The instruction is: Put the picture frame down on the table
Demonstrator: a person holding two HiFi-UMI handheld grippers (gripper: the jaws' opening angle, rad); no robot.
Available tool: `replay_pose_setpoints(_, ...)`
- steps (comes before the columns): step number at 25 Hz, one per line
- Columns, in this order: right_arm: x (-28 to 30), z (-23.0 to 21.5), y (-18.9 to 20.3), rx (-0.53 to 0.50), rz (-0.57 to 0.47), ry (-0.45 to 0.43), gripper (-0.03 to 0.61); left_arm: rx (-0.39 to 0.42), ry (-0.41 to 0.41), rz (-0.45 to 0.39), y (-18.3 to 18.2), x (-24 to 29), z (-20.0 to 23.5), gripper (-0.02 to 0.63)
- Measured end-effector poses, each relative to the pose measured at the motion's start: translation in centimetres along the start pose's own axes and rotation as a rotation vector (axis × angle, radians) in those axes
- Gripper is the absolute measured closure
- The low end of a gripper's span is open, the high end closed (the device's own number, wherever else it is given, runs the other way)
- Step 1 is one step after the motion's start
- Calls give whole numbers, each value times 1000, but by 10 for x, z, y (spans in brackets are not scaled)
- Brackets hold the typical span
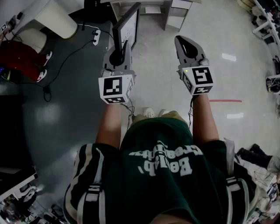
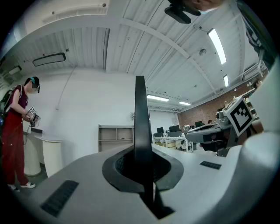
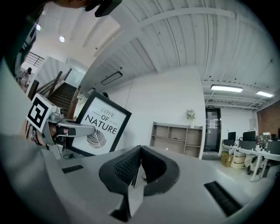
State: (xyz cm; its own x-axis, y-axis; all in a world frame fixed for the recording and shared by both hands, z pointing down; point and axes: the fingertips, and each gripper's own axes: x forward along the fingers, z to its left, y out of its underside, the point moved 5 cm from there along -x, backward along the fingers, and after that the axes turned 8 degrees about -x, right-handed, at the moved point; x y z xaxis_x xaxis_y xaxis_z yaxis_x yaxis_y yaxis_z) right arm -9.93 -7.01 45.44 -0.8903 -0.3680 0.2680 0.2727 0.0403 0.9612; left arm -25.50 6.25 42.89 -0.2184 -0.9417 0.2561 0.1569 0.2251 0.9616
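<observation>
The picture frame has a black border and white print reading "LOVE OF NATURE" above a leaf. My left gripper is shut on its lower edge and holds it upright over the floor. In the left gripper view the frame shows edge-on as a thin black bar rising from between the closed jaws of the left gripper. My right gripper hangs level with it to the right, apart from the frame. It is shut, with nothing between its ribbed pads.
A person in red trousers stands at a white rounded counter to the left. A white shelf unit stands ahead. Cables and a power strip lie on the grey floor. Desks with monitors fill the far right.
</observation>
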Motion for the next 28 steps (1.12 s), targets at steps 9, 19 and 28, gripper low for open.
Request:
replay_pose_setpoints(9,1,-4,0,12,-16,14,544,-16,-2,-5,-3,4,2,588)
replay_pose_setpoints(19,-2,-7,-3,26,-30,48,544,-22,8,-17,-14,0,3,588)
replay_pose_setpoints(28,-1,-3,-5,24,-30,43,543,-14,25,-20,-15,1,2,588)
